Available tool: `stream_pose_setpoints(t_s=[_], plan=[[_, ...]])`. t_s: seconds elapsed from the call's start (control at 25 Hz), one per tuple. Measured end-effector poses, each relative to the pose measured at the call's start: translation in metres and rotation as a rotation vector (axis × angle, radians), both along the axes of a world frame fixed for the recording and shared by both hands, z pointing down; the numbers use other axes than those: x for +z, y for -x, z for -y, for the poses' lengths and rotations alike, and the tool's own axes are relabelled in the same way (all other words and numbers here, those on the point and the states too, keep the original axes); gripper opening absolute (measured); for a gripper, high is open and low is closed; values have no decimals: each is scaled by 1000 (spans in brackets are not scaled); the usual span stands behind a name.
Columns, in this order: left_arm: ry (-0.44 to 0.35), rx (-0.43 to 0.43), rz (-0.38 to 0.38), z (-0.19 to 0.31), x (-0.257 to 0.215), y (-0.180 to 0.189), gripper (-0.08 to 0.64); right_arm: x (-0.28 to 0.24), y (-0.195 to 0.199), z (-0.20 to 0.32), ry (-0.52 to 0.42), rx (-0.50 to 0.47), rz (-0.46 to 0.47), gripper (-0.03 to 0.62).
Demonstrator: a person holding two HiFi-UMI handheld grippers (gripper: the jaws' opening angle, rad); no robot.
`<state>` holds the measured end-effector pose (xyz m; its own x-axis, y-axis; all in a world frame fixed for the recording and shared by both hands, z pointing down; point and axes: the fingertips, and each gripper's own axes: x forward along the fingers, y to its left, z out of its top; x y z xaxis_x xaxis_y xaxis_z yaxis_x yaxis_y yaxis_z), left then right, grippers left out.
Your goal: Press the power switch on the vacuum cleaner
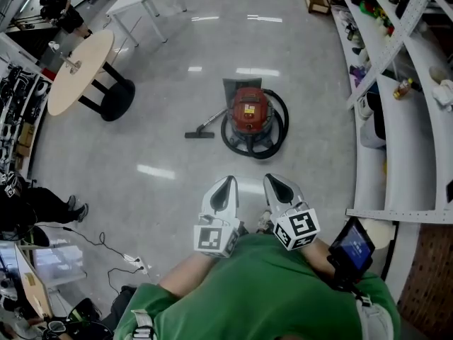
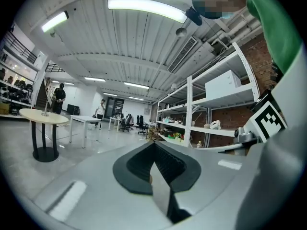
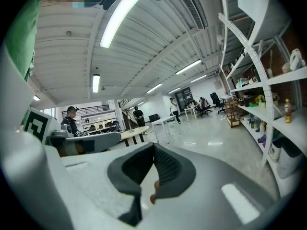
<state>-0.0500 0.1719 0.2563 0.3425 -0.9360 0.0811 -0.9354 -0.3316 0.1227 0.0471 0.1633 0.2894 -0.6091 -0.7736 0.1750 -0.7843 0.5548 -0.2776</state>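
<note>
Red canister vacuum cleaner (image 1: 249, 115): stands on grey floor (image 1: 170, 83), floor nozzle (image 1: 199, 134) at its left. Left gripper (image 1: 226, 184), right gripper (image 1: 277, 183): jaws closed, empty, side by side. Vacuum lies straight ahead, well apart; neither gripper clearly nearer.

Glossy floor (image 1: 163, 69), plastic vacuum cleaner (image 1: 252, 113)

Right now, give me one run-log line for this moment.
left tongs: shut, empty | right tongs: shut, empty | vacuum cleaner: on floor ahead, neither tongs touching it
</note>
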Motion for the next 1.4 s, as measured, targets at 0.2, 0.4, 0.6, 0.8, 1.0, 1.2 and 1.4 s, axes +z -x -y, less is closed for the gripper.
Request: stream_pose_setpoints(t_s=[0.2, 0.4, 0.6, 0.8, 1.0, 1.2, 1.4], plan=[[6, 13, 11, 15, -1, 3, 8, -2, 1, 13, 8, 11, -4, 3], [18, 23, 8, 41, 5, 4, 8, 4, 2, 39, 23, 20, -15, 3], [33, 50, -4, 74, 12, 17, 8, 9, 16, 71, 34, 43, -36, 3], [25, 81, -13, 113, 22, 40, 8, 13, 34, 106, 40, 76, -66, 3], [25, 102, -27, 152, 26, 66, 8, 15, 57, 140, 40, 125, -90, 3], [26, 152, -27, 177, 19, 82, 8, 14, 73, 165, 36, 181, -105, 3], [23, 166, -29, 191, 28, 100, 8, 20, 84, 178, 45, 206, -128, 3]])
